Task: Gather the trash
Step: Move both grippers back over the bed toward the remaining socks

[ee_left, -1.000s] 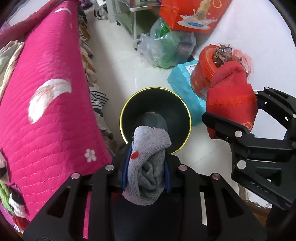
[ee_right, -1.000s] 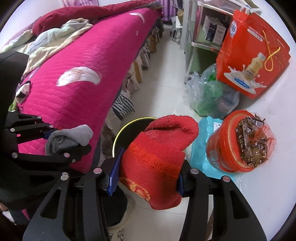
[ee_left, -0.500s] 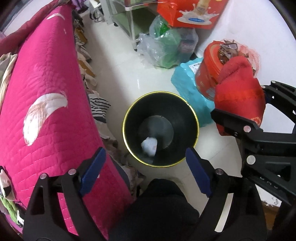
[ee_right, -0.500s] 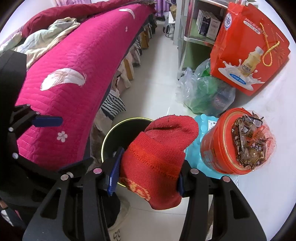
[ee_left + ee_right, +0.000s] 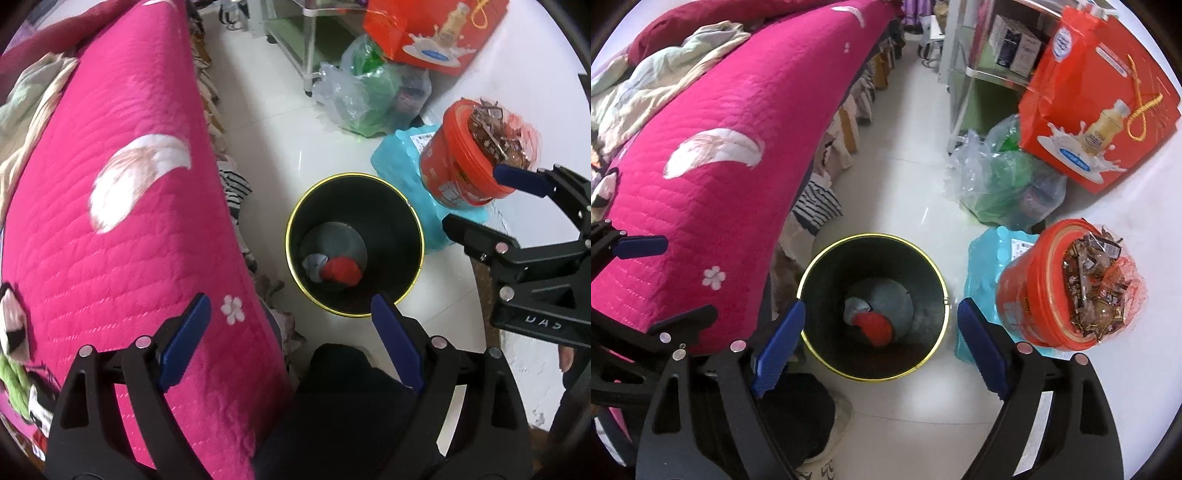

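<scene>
A black trash bin with a yellow rim (image 5: 413, 229) (image 5: 812, 280) stands on the white floor beside the bed. A grey sock (image 5: 313, 265) (image 5: 856, 305) and a red sock (image 5: 341, 271) (image 5: 875, 326) lie at its bottom. My left gripper (image 5: 290, 338) is open and empty above the bin's near rim. My right gripper (image 5: 881, 341) is open and empty over the bin; it also shows at the right of the left wrist view (image 5: 517, 206).
A bed with a pink quilt (image 5: 110, 206) (image 5: 713, 147) runs along the left. An orange tub of wrappers (image 5: 465, 166) (image 5: 1060, 295), a blue pack (image 5: 399, 158), a plastic bag (image 5: 997, 184) and a red gift bag (image 5: 1097, 99) sit right of the bin.
My left gripper opened and dropped the grey sock into the bin. Then my right gripper opened and the red sock fell in beside it.
</scene>
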Demonstrator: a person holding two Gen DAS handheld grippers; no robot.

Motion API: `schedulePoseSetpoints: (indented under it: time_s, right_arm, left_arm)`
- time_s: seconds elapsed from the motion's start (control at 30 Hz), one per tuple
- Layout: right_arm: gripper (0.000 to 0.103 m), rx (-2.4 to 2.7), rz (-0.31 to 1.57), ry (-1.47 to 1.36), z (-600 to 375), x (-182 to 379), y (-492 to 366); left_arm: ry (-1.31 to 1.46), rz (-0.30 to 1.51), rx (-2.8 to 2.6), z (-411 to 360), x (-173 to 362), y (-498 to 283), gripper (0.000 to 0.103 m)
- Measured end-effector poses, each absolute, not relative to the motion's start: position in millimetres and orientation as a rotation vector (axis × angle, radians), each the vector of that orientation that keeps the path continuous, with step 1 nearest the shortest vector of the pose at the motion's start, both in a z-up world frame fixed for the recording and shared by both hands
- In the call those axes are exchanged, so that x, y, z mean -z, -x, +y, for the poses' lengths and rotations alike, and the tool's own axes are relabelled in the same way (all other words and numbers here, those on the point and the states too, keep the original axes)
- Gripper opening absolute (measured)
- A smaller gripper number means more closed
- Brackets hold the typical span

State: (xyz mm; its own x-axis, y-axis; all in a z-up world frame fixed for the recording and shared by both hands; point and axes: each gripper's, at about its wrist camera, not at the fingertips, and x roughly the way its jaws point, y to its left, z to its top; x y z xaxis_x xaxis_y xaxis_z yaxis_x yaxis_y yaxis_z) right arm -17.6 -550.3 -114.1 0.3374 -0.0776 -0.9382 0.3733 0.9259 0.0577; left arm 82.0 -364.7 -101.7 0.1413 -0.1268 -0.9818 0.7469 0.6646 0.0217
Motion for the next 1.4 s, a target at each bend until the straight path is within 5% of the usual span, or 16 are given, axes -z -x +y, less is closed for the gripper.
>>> schedulePoseSetpoints:
  time_s: [1.4]
  right_arm:
    - [0.081,-0.059,1.117,-0.022,-323,37,-74]
  left_arm:
    - [-0.260,1.241,0.264,-122,21,-87,0.086]
